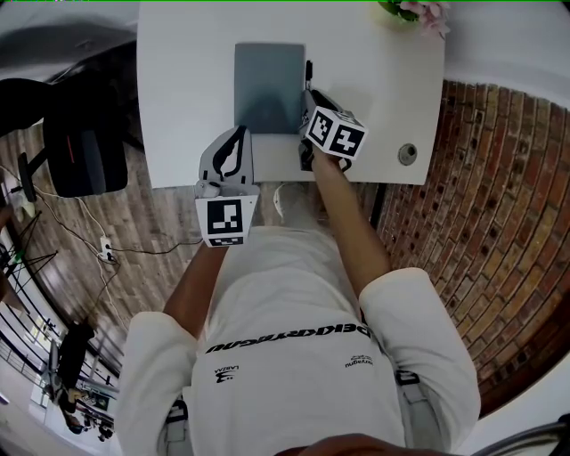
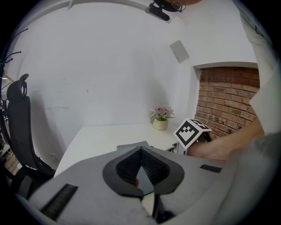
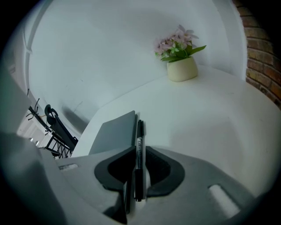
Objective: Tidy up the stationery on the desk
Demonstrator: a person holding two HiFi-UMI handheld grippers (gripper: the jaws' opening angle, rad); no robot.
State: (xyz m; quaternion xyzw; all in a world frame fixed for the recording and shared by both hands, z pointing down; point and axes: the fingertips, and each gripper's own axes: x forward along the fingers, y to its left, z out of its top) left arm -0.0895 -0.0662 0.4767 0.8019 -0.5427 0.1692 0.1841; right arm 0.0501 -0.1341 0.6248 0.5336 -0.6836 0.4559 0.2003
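A black pen (image 3: 139,151) runs along the right edge of a grey notebook (image 1: 267,85) on the white desk (image 1: 187,89). My right gripper (image 1: 309,96) is shut on the pen, which sticks out forward between the jaws (image 3: 139,149). Whether the pen is off the desk I cannot tell. In the right gripper view the notebook (image 3: 115,131) lies just left of the pen. My left gripper (image 1: 240,134) hovers at the desk's front edge, below the notebook's lower left corner. Its jaws meet at the tips (image 2: 141,150) with nothing between them.
A small pot of pink flowers (image 1: 415,9) stands at the desk's far right by the wall (image 3: 180,66). A round cable hole (image 1: 407,153) sits near the front right corner. A black office chair (image 1: 80,151) stands left of the desk. The brick wall (image 1: 499,205) is on the right.
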